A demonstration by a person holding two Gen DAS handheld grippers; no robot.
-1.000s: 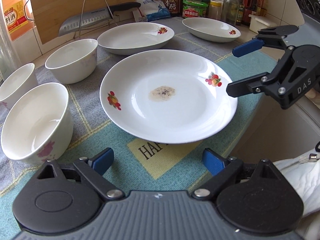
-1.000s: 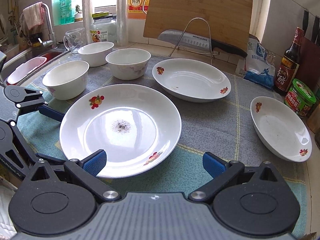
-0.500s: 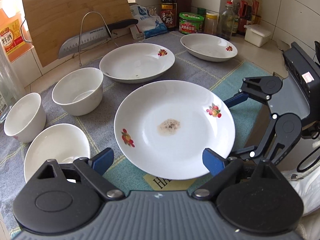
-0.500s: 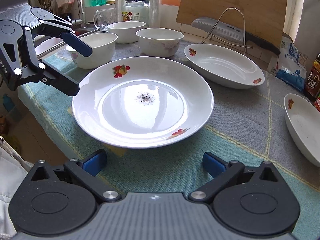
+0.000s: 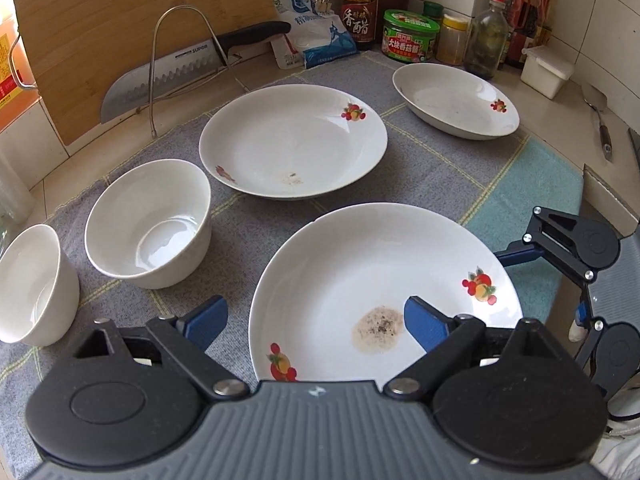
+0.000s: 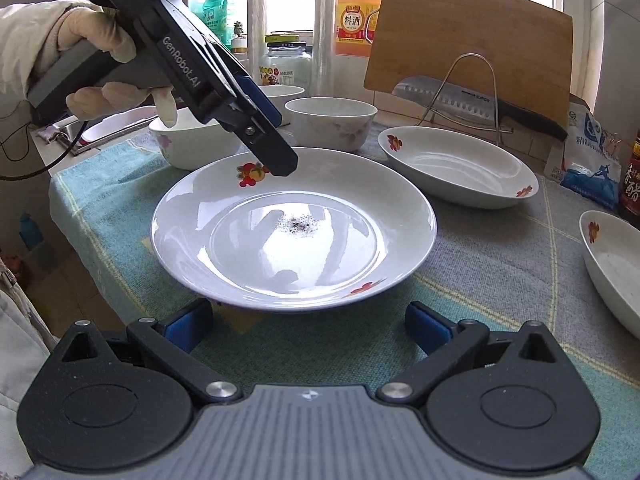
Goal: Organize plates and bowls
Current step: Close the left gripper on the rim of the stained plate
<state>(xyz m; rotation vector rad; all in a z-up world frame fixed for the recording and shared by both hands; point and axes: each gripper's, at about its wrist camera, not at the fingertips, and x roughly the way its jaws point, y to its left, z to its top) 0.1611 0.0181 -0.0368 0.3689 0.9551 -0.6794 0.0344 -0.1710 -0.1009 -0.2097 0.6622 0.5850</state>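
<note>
A white plate with fruit prints and a dark stain (image 5: 380,280) (image 6: 294,228) lies near the table's front edge. My left gripper (image 5: 316,320) is open and hovers over its near rim; it also shows in the right wrist view (image 6: 276,140), above the plate's far left rim. My right gripper (image 6: 308,324) is open, just before the plate's near edge; in the left wrist view (image 5: 560,272) it sits at the plate's right. A second plate (image 5: 292,140) and a third (image 5: 456,100) lie further back. Bowls (image 5: 150,224) (image 5: 32,284) stand at the left.
A grey and teal cloth (image 5: 440,176) covers the table. A knife (image 5: 188,68) rests in a wire rack before a wooden cutting board (image 5: 132,28). Sauce bottles and jars (image 5: 408,36) line the back wall. A sink (image 6: 112,124) is at the far left.
My left gripper has risen and moved forward over the stained plate. My right gripper has drawn closer to the plate's edge. Both stay open and the dishes have not moved.
</note>
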